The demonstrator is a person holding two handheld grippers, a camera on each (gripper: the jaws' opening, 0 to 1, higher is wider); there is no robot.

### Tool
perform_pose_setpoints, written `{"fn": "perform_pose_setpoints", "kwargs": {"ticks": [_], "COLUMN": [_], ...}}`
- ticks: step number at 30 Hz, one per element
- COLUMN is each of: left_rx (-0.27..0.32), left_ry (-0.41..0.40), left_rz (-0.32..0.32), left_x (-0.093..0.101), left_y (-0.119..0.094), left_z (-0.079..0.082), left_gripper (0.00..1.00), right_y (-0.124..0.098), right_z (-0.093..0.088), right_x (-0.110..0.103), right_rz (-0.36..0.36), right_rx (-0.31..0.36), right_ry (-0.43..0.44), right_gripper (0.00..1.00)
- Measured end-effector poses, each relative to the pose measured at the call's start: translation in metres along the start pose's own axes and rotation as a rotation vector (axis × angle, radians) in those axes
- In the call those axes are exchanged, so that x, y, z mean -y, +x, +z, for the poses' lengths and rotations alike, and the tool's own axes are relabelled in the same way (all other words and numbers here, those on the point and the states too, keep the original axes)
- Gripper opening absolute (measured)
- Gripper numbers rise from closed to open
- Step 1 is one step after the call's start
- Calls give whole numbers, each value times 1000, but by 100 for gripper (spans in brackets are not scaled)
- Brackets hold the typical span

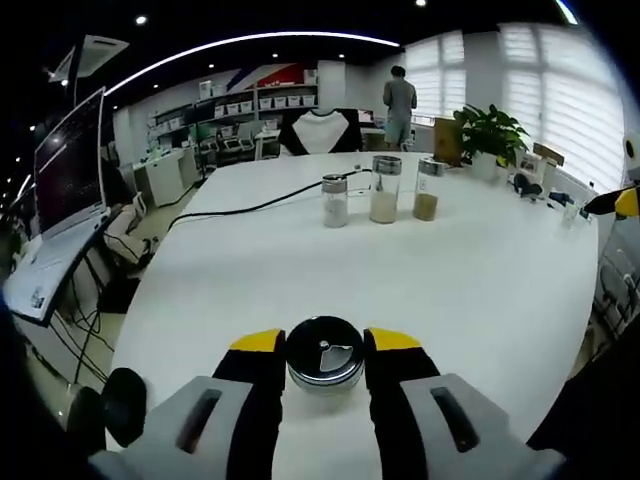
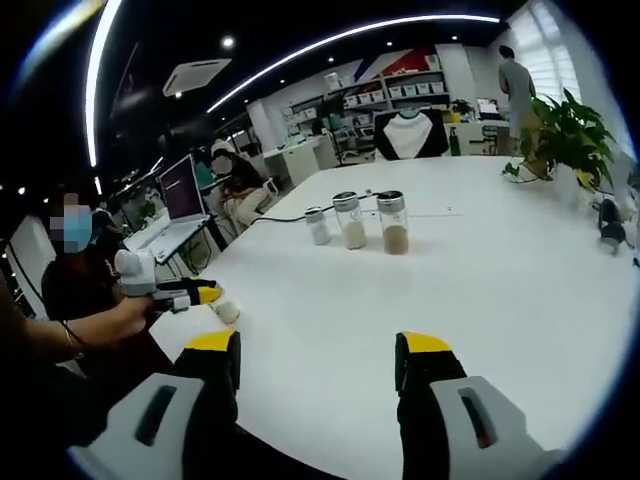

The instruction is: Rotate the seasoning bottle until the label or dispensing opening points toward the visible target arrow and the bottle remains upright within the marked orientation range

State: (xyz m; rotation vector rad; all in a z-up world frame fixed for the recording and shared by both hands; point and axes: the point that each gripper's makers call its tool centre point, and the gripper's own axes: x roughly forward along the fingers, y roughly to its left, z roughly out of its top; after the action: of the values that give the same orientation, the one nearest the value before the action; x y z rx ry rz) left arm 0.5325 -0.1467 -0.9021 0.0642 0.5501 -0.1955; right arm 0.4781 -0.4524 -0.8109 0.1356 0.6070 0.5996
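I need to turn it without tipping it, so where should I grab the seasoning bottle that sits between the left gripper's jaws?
Probably by the round side wall just under the metal cap of the seasoning bottle, coming in level from the near side as the left gripper does now. It stands upright on the white table, so opposite sides suit the jaws.

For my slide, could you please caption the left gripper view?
Left tool closed around a seasoning bottle on the white table.

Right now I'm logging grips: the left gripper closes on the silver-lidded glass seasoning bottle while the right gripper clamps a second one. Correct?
Not quite. In the right gripper view the right gripper is open and holds nothing. The left gripper does close on the silver-lidded glass seasoning bottle.
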Motion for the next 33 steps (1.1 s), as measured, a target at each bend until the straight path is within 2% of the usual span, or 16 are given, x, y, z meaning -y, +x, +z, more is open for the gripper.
{"fn": "perform_pose_setpoints", "kwargs": {"ticks": [7, 9, 11, 15, 18, 21, 29, 33], "left_rx": [-3, 10, 4, -28, -41, -41, -17, -29], "left_ry": [3, 4, 23, 106, 158, 164, 93, 119], "left_rz": [27, 1, -5, -76, -68, -63, -49, -43], "left_x": [-2, 0, 0, 1, -2, -3, -7, -7], "left_y": [0, 1, 1, 1, -1, -1, -9, -12], "left_z": [-1, 0, -1, -2, -1, 0, 5, 4], "left_gripper": [33, 33, 33, 33, 33, 34, 36, 36], "right_y": [-2, -3, -3, -3, -3, -3, -8, -10], "right_z": [-1, -1, -2, -4, -3, -2, -5, -7], "right_x": [1, 1, 1, 1, 1, 0, 1, 1], "right_rz": [3, 6, 7, 11, 14, 15, 14, 13], "right_rx": [-3, -5, -7, -11, -6, -1, 3, 2], "right_ry": [-4, -5, -6, -6, -7, -7, -3, -1], "right_gripper": [62, 62, 62, 62, 62, 62, 62, 62]}}
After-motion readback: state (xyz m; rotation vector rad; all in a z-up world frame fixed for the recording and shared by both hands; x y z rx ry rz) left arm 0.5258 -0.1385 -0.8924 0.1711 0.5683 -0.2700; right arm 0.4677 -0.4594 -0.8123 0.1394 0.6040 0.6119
